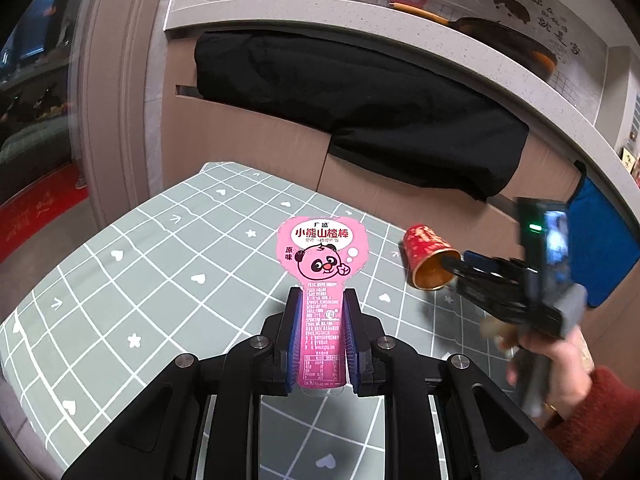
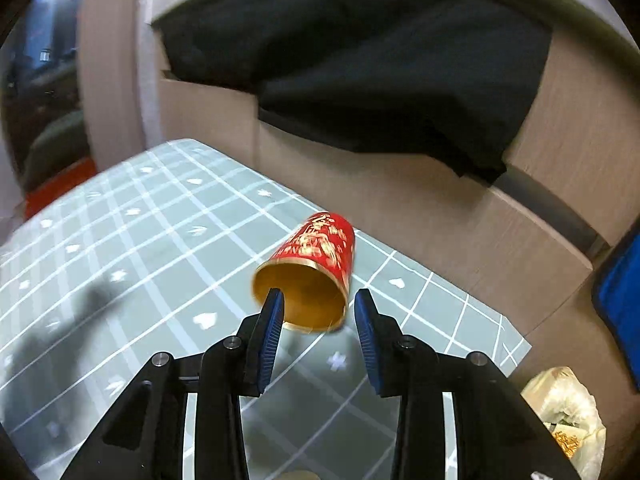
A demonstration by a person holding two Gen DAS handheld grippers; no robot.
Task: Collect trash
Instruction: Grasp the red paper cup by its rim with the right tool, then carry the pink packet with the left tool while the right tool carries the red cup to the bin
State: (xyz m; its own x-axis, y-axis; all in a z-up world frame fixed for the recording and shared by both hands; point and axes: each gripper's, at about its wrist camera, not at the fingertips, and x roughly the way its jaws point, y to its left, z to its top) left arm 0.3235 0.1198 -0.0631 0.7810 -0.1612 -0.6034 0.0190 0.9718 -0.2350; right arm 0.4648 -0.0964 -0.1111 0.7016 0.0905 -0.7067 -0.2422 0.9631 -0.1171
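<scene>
Left wrist view: the left gripper (image 1: 320, 332) is clamped on the narrow stem of a flat pink snack wrapper with a cartoon bear face (image 1: 320, 280), whose rounded head stands up in the middle of the frame above the grey-green tablecloth with white grid lines and small hearts (image 1: 120, 288). At right of that frame a hand in a red knitted sleeve (image 1: 560, 364) brings the right gripper (image 1: 454, 264) to the mouth of a red paper cup with gold print and a gold lining (image 1: 426, 258), which lies on its side on the cloth. In the right wrist view the right gripper (image 2: 318, 312) has its jaws parted, the left blue ribbed pad (image 2: 272, 320) at or just inside the cup's (image 2: 316, 264) rim and the right pad outside the wall; nothing is pinched yet. My judgement is that the step in hand is taking the cup by its rim, and it will go best with one pad inside and one outside, closed gently, since thin paper walls crush and a round, light cup rolls away if nudged. The wrapper looks glossy and limp, so a firm hold on its stem makes sense. A crumpled translucent plastic bag (image 2: 568, 412) shows at lower right, off the table.
</scene>
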